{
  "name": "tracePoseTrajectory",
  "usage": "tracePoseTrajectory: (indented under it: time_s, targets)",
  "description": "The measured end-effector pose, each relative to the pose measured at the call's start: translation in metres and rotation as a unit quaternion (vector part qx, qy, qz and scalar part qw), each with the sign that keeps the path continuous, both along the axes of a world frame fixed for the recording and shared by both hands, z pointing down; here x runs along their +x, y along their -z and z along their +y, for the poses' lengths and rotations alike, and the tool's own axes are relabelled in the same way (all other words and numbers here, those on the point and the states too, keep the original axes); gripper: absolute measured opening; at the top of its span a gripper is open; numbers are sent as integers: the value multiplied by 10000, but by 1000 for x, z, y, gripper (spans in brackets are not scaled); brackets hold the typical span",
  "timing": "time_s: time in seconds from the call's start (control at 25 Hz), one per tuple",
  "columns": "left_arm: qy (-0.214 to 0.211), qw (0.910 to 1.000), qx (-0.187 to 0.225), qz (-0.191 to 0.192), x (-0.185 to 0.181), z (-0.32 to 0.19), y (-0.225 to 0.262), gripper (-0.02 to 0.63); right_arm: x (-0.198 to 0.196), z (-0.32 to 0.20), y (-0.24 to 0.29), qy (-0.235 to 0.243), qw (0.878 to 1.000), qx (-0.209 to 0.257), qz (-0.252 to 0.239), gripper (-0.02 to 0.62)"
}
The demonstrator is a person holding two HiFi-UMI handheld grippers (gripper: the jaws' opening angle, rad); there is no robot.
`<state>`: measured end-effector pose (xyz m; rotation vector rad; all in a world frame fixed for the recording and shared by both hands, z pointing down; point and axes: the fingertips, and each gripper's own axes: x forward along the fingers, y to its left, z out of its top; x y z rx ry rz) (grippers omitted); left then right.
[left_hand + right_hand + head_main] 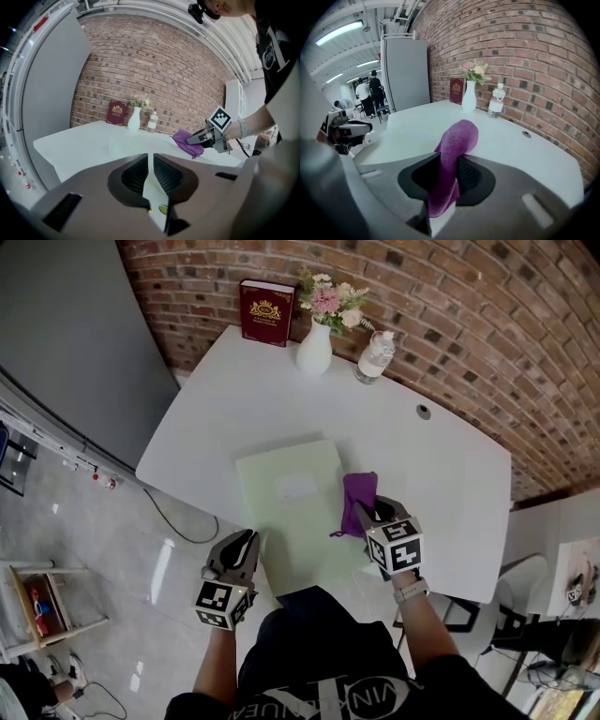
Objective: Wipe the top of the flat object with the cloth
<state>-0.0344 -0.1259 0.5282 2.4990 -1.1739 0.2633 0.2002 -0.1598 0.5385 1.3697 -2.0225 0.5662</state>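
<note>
A pale green flat object (291, 512) lies on the white table (441, 456), near its front edge. My right gripper (367, 512) is shut on a purple cloth (359, 501), which hangs at the flat object's right edge. In the right gripper view the cloth (454, 150) rises out of the closed jaws of that gripper (451, 173) and folds over. My left gripper (251, 540) sits at the flat object's near left edge. Its jaws (151, 161) are shut with a thin pale strip of the flat object pinched between them. From there the cloth (185, 139) is seen to the right.
A dark red book (266, 312), a white vase with flowers (314, 348) and a water bottle (375, 357) stand at the table's far edge by the brick wall. A cable hole (424, 412) is at the right. People (370, 93) stand far off.
</note>
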Motion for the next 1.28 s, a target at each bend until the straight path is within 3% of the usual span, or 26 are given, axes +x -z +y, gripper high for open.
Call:
tracePoseTrajectory:
  time_s: [0.24,0.4,0.56,0.72,1.0,1.16,1.28]
  targets:
    - [-188,9998,-42,-6,16,1,-4,37,36,7,16,-441,9985,284,140,78]
    - [-159,9999,-31,-45,20,1,-5,37,31,10,45,-499,9967,594,-237,78]
    - [11,10000,5,-71,10,2,-1,37,-12,15,68,-167,9920,650,-1065,78]
    - [285,9995,-18,-118,-12,9,1,37,-79,28,72,497,9828,345,-1746,78]
    - [706,9974,-11,-125,-46,34,1,37,-179,66,43,1575,9674,-391,-1943,78]
    - [931,9956,-74,-97,-64,47,-2,37,-214,83,32,1920,9607,-652,-1897,78]
    - [1027,9946,-109,-83,-72,52,-6,37,-223,88,15,1992,9628,-806,-1640,78]
